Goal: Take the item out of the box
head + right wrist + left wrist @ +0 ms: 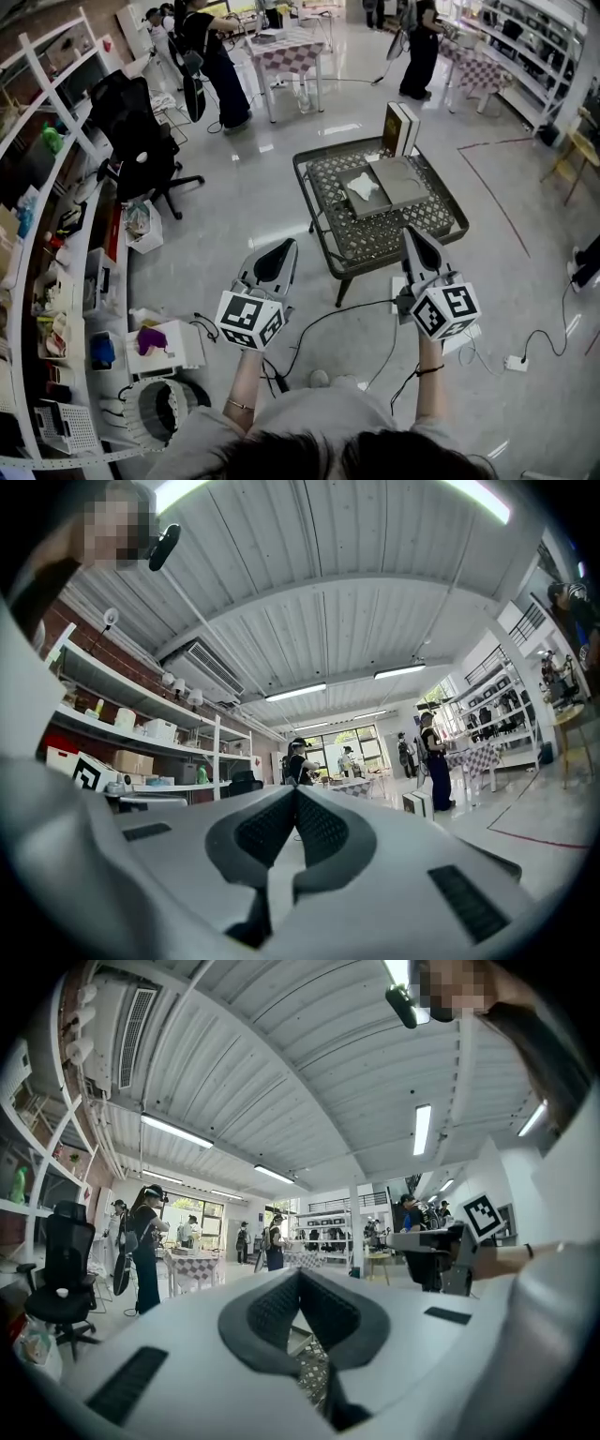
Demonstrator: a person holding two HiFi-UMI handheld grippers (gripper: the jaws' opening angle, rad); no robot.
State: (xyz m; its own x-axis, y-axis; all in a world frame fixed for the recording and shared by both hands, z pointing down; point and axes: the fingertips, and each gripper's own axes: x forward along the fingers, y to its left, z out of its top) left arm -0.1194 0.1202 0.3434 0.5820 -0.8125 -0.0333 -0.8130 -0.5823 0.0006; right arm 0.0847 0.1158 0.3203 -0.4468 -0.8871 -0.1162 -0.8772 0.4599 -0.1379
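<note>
The white item (364, 186) is lying in the nine o'clock half of a shallow grey box (401, 180), which is sitting open on the mesh table (441, 223) at about twelve to one o'clock from the person's hands, well apart from both tools. The item is looking crumpled and soft, like a wad of cloth or thin paper. I am judging it light and limp, likely to sag and drape rather than hold a shape, and not slippery. A pinch on a raised fold near its middle should be gathering enough material to lift it clear of the low wall. The box is reading as stiff, matte card with flat square panels, its other half lying flat toward three o'clock. It may be sliding on the table if the item is dragged sideways rather than lifted. The table is showing as dark metal with an open lattice top, a raised rim and thin legs, standing on a glossy pale floor. A thick book-like block (398, 128) is standing upright at its twelve o'clock edge. The left gripper (281, 255) is being held clenched, its dark ribbed pads (272, 1312) meeting at the tips with nothing between them. The right gripper (414, 239) is likewise closed and empty, its pads (323, 829) pressing together, both pointing toward the table.
</note>
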